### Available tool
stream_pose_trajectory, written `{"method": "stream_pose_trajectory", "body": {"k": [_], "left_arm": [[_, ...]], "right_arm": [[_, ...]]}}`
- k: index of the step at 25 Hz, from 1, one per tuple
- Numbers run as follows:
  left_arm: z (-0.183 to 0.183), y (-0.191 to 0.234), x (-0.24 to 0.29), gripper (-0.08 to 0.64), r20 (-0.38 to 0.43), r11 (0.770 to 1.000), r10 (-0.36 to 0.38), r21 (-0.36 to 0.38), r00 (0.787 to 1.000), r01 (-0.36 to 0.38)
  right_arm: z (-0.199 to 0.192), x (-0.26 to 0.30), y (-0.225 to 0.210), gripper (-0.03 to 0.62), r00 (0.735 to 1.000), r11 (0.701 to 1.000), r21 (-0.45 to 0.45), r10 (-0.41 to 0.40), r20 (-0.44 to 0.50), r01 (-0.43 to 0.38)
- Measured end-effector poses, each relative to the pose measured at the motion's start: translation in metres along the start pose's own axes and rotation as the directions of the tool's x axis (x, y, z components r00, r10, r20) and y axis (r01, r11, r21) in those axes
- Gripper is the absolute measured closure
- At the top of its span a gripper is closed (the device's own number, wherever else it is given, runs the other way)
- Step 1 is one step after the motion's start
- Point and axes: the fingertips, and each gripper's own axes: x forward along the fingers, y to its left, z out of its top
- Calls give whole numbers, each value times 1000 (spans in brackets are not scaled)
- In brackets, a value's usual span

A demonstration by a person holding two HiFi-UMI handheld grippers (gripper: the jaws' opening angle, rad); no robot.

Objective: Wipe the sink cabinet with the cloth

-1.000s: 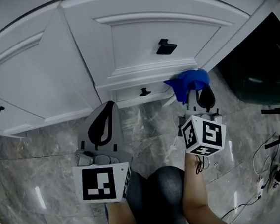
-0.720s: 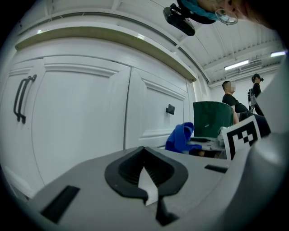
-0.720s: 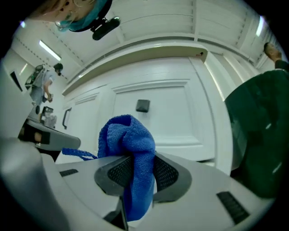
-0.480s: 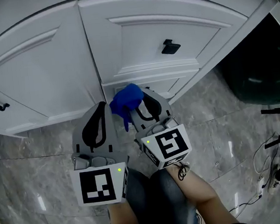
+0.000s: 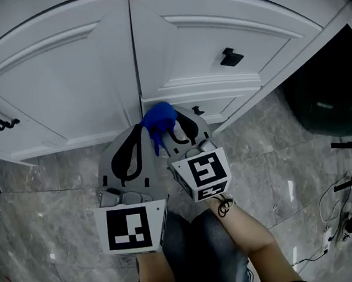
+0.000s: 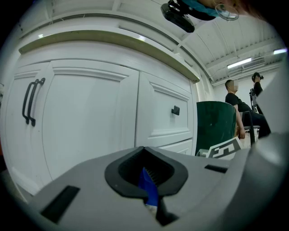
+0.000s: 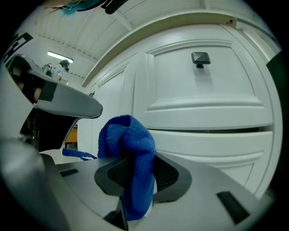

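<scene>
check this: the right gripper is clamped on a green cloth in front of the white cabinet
Not quite: the cloth is blue, not green, as the right gripper view shows. The right gripper is indeed clamped on it in front of the white cabinet.
</scene>
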Motion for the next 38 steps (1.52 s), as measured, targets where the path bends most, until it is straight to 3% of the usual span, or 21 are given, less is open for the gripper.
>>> {"method": "stream_pose_trajectory", "body": {"k": [6, 19, 38], "left_arm": [[1, -2, -2, 560, 0, 1000, -13, -15, 1000, 13], [-2, -7, -3, 560, -23, 999, -34, 32, 999, 34], [-6, -12, 4, 560, -27, 999, -51, 17, 998, 51]], "right_arm": [[-1, 3, 1, 477, 1000, 998, -56, -13, -15, 12], [-5, 1, -4, 477, 1000, 999, -43, -10, -26, 9], [-9, -8, -25, 477, 997, 996, -64, -64, -31, 62]]}}
